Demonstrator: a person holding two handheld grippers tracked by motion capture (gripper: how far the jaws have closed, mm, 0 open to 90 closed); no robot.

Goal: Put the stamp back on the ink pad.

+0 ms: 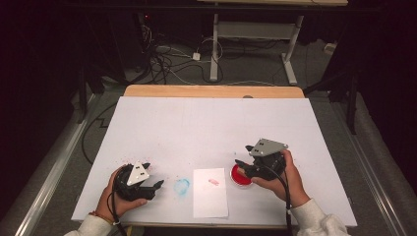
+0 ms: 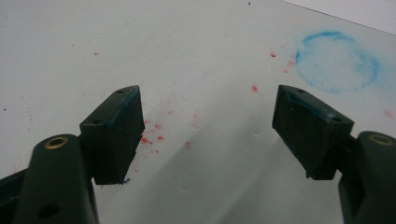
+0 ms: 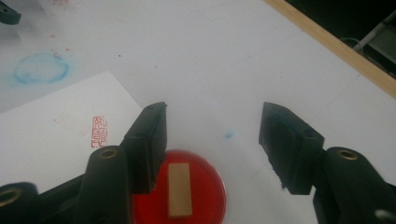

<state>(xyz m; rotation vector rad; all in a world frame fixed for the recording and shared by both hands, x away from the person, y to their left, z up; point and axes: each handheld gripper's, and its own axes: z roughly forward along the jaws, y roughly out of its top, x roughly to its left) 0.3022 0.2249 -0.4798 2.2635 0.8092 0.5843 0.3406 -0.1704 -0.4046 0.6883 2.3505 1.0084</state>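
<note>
I'm working in what looks like a lab or recording studio. Black curtains (image 1: 44, 73) close in both sides of the frame. At top centre, tangled cables (image 1: 167, 59) sprawl across grey floor beside a white desk frame (image 1: 255, 34).

Right gripper (image 1: 244, 166) hovers over red dish (image 1: 241, 177).

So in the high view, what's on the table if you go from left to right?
Left claw → blue ring smudge → white paper with a red stamp mark → red ink pad, with the right claw over it.
</note>
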